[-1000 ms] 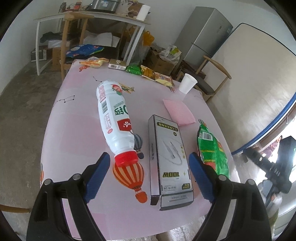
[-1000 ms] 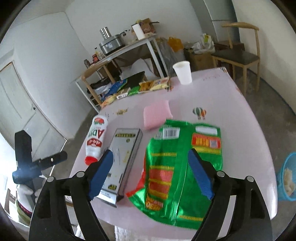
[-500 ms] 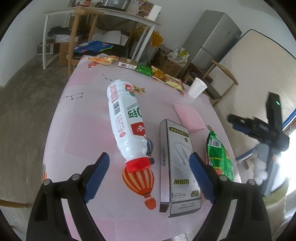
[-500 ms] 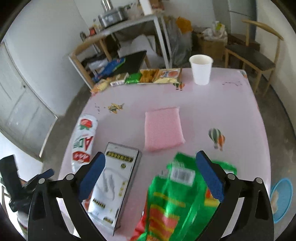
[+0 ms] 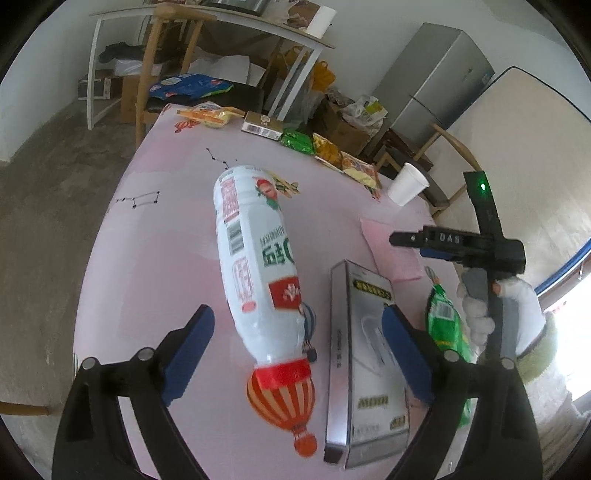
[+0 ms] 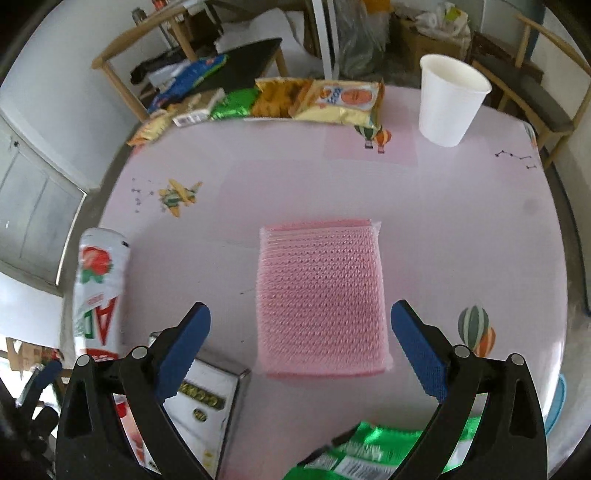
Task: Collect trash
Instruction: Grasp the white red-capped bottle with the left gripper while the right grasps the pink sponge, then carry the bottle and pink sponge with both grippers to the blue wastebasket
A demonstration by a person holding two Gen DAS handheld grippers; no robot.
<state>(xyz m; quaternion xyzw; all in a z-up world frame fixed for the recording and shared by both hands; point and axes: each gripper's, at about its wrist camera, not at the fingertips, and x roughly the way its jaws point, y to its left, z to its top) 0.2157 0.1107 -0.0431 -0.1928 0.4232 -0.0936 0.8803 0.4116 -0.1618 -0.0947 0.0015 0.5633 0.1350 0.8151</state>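
A white bottle (image 5: 258, 266) with a red cap lies on the pink table (image 5: 147, 258); my open, empty left gripper (image 5: 295, 328) hovers over its neck end. Beside it lie a silver box (image 5: 365, 354) and a green snack bag (image 5: 443, 325). My right gripper (image 6: 299, 325) is open and empty, hovering over the near part of a pink sponge pad (image 6: 321, 295). The bottle (image 6: 98, 291), the box (image 6: 207, 402) and the green bag (image 6: 362, 454) lie below it. A white paper cup (image 6: 448, 103) stands at the far right. The right gripper also shows in the left wrist view (image 5: 406, 238).
Several snack wrappers (image 6: 295, 99) line the table's far edge. Wooden chairs (image 6: 535, 74), a metal table (image 5: 207, 22), cardboard boxes and a fridge (image 5: 432, 77) stand beyond. A blue bin (image 6: 554, 406) sits on the floor at the right.
My right gripper moved forward from over the green bag to over the pink pad. My left gripper moved slightly closer over the bottle. Both stay open.
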